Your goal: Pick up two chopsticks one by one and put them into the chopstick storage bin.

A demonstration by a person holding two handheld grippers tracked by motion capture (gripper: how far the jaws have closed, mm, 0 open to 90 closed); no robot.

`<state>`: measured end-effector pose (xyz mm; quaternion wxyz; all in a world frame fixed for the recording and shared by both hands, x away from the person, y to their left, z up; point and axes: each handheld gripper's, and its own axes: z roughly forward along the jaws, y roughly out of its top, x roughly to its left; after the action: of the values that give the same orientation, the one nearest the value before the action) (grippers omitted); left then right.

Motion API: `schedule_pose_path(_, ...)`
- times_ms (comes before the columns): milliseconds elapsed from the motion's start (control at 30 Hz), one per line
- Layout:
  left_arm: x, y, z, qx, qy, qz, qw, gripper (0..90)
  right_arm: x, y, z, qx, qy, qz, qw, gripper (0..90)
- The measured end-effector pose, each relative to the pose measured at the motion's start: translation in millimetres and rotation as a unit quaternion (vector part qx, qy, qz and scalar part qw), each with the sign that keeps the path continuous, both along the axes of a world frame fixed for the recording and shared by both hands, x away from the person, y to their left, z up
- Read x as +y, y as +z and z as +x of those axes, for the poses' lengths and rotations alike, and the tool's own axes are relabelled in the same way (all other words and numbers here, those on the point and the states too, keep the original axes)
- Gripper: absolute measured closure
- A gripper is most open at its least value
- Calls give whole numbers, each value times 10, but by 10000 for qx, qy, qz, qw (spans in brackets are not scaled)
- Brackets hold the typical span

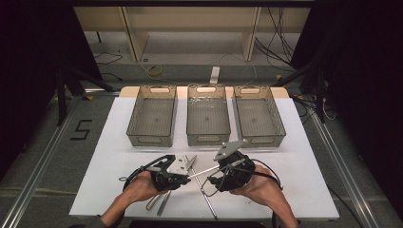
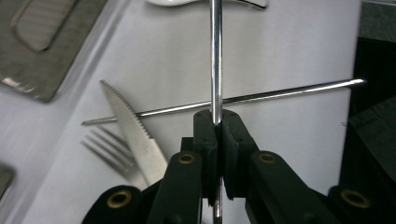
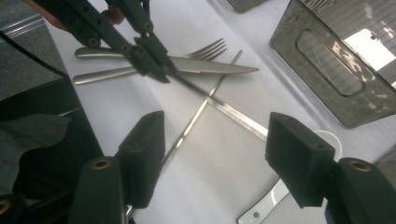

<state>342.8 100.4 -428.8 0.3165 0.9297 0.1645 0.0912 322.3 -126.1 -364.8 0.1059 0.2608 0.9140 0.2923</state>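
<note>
Left gripper (image 2: 217, 123) clamps a thin steel rod (image 2: 215, 60); its camera reveals a knife (image 2: 133, 135) and fork (image 2: 109, 151) beside it. Right gripper (image 3: 215, 154), tilted leftward, gapes empty.

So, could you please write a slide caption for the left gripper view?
Left gripper shut on a metal chopstick, crossing a second chopstick beside knife and fork.

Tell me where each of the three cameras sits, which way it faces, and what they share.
High view: above the near side, looking forward and down on the white table; forearms, left gripper and right gripper enter from below.
Left gripper view: along its own jaws, shut on a metal rod.
Right gripper view: along its open jaws at the table.
Shared: knife, fork and held rod appear in both gripper views.
</note>
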Motion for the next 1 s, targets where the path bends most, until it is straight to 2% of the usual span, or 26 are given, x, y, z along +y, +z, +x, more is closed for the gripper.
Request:
schedule_pose_path(133,85,33,64,123,441,-215,9987,852,25,-34,-15,45,-93,-5,9999,325)
schedule_pose_path(200,126,49,89,93,617,-242,9978,851,36,-58,-20,30,-146,-19,9999,320)
schedule_pose_path(300,190,65,124,157,897,-391,9951,852,57,-113,-14,60,-233,0,9997,312)
schedule_pose_path(433,288,92,174,187,1219,-483,9912,852,65,-197,-5,101,-360,40,9993,301)
schedule_pose_path(533,365,112,214,198,1382,-519,9888,852,62,-286,5,154,-429,36,9990,292)
schedule_pose_path(700,489,134,273,194,1706,-631,9831,852,45,-460,15,309,-538,-68,9981,293)
schedule_pose_path(767,529,143,292,198,1832,-689,9804,852,44,-518,16,417,-473,-83,9980,293)
schedule_pose_path(967,641,174,352,162,1994,-766,9768,852,116,-639,-13,506,-400,-263,9976,294)
schedule_pose_path(1000,661,182,366,170,2057,-802,9752,852,128,-652,-15,507,-392,-275,9976,294)
